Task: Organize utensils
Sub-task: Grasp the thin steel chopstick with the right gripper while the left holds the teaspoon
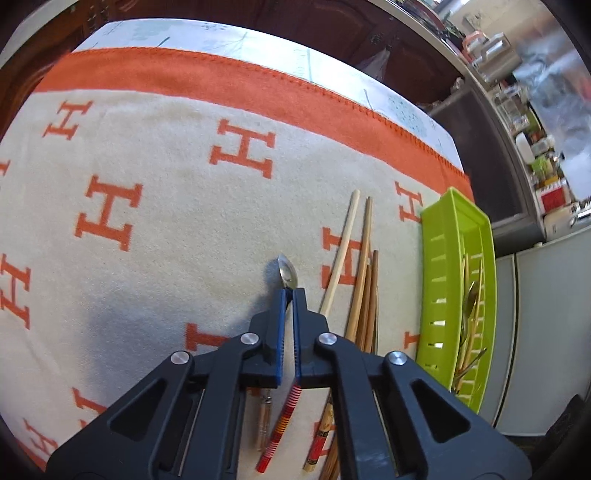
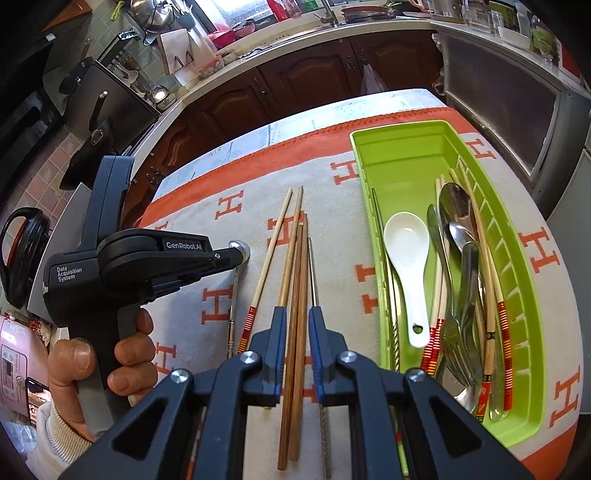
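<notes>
I am working in a home kitchen, because I can see dark brown wooden cupboards (image 2: 314, 74) under a long counter (image 2: 295, 35), shiny pots (image 2: 151, 14) by the tiled wall, a pink cooker (image 2: 16, 362), and a table with an orange and cream cloth (image 1: 166, 166).

Table (image 2: 332, 110) under H-patterned cloth (image 2: 184, 295); on cloth: green tray (image 2: 373, 192), loose chopsticks (image 2: 295, 258), small metal spoon (image 2: 233, 295).

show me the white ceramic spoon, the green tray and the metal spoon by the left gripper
white ceramic spoon (image 2: 406, 236): right wrist view, on its bowl.
green tray (image 2: 399, 130): right wrist view, on the far rim.
metal spoon (image 1: 287, 272): left wrist view, on its bowl, just past the left gripper (image 1: 290, 295) fingertips.
</notes>
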Motion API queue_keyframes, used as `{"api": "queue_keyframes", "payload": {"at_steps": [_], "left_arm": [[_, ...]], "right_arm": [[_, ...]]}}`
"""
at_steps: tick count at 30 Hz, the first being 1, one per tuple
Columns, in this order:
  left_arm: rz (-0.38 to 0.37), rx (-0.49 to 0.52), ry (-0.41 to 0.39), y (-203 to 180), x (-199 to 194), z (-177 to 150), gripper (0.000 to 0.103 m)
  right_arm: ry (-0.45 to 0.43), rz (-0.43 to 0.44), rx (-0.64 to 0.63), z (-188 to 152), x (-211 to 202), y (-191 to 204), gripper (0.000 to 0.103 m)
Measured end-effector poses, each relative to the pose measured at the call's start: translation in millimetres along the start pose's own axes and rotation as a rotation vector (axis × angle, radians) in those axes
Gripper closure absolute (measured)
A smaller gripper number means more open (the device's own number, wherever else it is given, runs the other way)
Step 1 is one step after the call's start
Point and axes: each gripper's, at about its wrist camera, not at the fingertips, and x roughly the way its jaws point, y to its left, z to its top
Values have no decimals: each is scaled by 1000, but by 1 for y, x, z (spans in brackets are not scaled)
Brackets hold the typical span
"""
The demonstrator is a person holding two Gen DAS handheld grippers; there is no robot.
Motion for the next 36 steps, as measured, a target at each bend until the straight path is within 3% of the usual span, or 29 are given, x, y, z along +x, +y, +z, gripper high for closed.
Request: {"api": "queue_keyframes", "payload": {"at_steps": [11,21,31,36], "left_arm": [[20,29,-10,-6,2,-1,102],[92,78,-30,-21,4,-4,102],[116,99,-8,-23,20,-5,98],[101,89,-10,-16,21,-7,103]], "right_arm": [[10,7,-3,-3,4,2,91],[9,10,1,-4,4,1,91],[7,17,10,-8,4,-2,91],[13,18,10,-7,5,-3,91]]}}
